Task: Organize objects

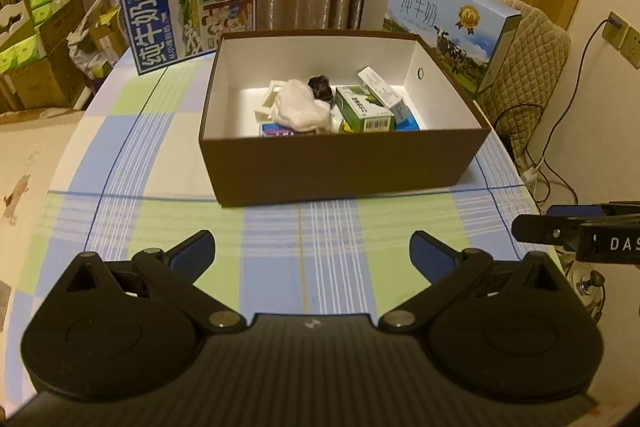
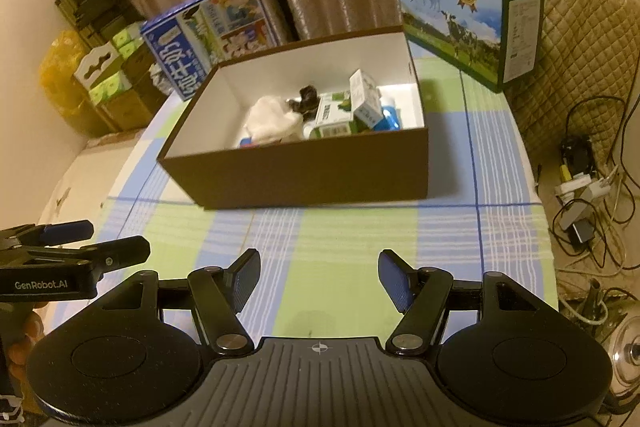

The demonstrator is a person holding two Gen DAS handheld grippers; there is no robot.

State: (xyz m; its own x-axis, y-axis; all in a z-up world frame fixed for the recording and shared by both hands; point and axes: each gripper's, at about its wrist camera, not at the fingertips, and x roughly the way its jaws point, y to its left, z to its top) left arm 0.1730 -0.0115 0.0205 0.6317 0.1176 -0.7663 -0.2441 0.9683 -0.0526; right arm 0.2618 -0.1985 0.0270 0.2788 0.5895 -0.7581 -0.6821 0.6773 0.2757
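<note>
A brown box [image 1: 340, 171] [image 2: 304, 175] with a white inside stands on the checked tablecloth [image 1: 280, 239]. Inside lie a crumpled white cloth [image 1: 300, 105] [image 2: 270, 121], a dark small object [image 1: 320, 87], a green carton [image 1: 362, 107] [image 2: 332, 117], a white carton [image 1: 380, 87] and other small packs. My left gripper [image 1: 312, 255] hovers open over the cloth in front of the box, nothing between its fingers. My right gripper [image 2: 318, 277] is likewise open and empty, short of the box. Each gripper shows at the other view's edge.
Two milk cartons stand behind the box: a dark blue one [image 1: 188, 7] [image 2: 208, 27] at the back left, a light blue one [image 1: 448, 23] [image 2: 468, 15] at the back right. Cardboard boxes [image 1: 36, 39] fill the left floor. Cables [image 2: 588, 187] and a padded chair [image 2: 580, 47] are right.
</note>
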